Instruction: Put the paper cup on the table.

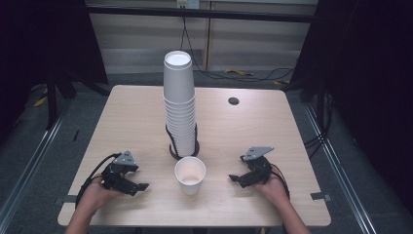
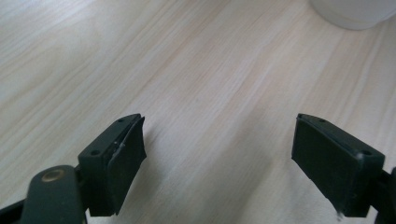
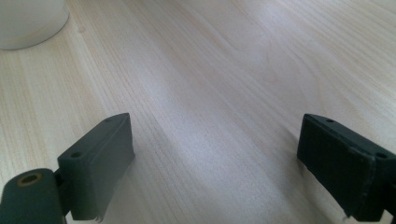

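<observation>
single paper cup [image 1: 190, 174] upright — empty, cup stack [image 1: 179, 105] behind

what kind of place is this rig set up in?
Probably a lab recording bay, not a home or cafe: a light wooden table with black curtains at both sides, cables across the floor, and a tall stack of paper cups as test props.

The high view looks forward and down from above the near edge of the desk [image 1: 126, 112], taking in its whole top. Each gripper view rides low and close over the wood, facing the single cup [image 1: 190, 174] near the near edge, which all three views share.
</observation>
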`<action>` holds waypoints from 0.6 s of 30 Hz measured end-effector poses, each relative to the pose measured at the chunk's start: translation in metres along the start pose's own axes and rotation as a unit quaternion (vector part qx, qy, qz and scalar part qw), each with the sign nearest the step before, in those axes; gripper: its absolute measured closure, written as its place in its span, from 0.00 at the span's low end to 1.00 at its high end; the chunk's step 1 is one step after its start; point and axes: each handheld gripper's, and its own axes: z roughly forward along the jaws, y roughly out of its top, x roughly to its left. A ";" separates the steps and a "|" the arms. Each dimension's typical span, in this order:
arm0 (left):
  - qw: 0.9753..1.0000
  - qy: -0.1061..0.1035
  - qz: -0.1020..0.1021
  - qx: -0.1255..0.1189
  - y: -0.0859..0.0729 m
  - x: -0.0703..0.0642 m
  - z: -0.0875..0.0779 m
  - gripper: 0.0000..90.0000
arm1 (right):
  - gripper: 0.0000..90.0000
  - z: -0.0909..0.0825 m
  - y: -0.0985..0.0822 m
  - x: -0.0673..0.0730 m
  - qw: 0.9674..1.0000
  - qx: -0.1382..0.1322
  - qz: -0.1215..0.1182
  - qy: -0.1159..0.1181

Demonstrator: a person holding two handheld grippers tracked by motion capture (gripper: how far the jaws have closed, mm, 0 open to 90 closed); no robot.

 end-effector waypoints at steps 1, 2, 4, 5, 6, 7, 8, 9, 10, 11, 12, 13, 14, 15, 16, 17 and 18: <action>1.000 0.006 0.006 0.004 -0.001 0.001 0.000 0.18 | 0.11 0.000 0.000 0.000 1.000 0.000 0.000 0.000; 1.000 0.007 -0.002 -0.001 -0.003 0.001 0.002 0.18 | 0.11 0.000 0.000 0.000 1.000 0.000 0.000 0.000; 1.000 0.009 0.000 -0.008 -0.005 0.002 0.002 0.18 | 0.11 0.000 0.000 0.000 1.000 0.000 -0.001 0.000; 1.000 0.012 -0.003 -0.009 -0.005 0.002 0.002 0.18 | 0.11 0.000 0.000 0.000 1.000 0.000 -0.001 0.000; 1.000 0.013 -0.001 -0.012 -0.006 0.003 0.002 0.18 | 0.11 0.000 0.000 0.000 1.000 0.000 0.000 0.001; 1.000 0.015 0.002 -0.012 -0.006 0.003 0.002 0.18 | 0.11 0.000 0.000 0.000 1.000 0.000 -0.001 0.000; 1.000 0.018 0.004 -0.012 -0.006 0.003 0.002 0.18 | 0.11 0.000 0.000 0.000 1.000 0.000 -0.001 0.000; 1.000 0.016 0.005 -0.015 -0.007 0.002 0.003 0.17 | 0.11 0.000 0.000 0.000 1.000 0.000 -0.001 0.000; 1.000 0.020 0.014 -0.015 -0.007 0.002 0.003 0.17 | 0.11 0.000 0.000 0.000 1.000 0.000 -0.001 0.000; 0.999 0.024 0.016 -0.021 -0.008 0.001 0.004 0.17 | 0.11 0.000 0.000 0.000 1.000 0.000 -0.001 0.000; 0.999 0.027 0.018 -0.018 -0.009 0.000 0.004 0.17 | 0.11 0.000 0.000 0.000 1.000 0.000 -0.001 0.000; 0.999 0.028 0.018 -0.020 -0.009 0.000 0.004 0.17 | 0.11 0.000 0.000 0.000 1.000 0.000 -0.001 0.001; 0.999 0.029 0.016 -0.025 -0.009 0.000 0.005 0.16 | 0.11 0.000 0.000 0.000 1.000 0.000 -0.001 0.000; 0.999 0.029 0.016 -0.025 -0.009 0.000 0.005 0.16 | 0.11 0.000 0.000 0.000 1.000 0.000 -0.001 0.000; 0.999 0.031 0.016 -0.027 -0.010 0.000 0.005 0.16 | 0.11 0.000 0.000 0.000 1.000 0.000 -0.001 0.000; 0.999 0.033 0.019 -0.029 -0.010 0.000 0.005 0.15 | 0.11 0.000 0.000 0.000 1.000 0.000 -0.001 0.000; 0.999 0.032 0.017 -0.035 -0.011 0.000 0.006 0.15 | 0.11 0.000 0.000 0.000 1.000 0.000 -0.001 0.000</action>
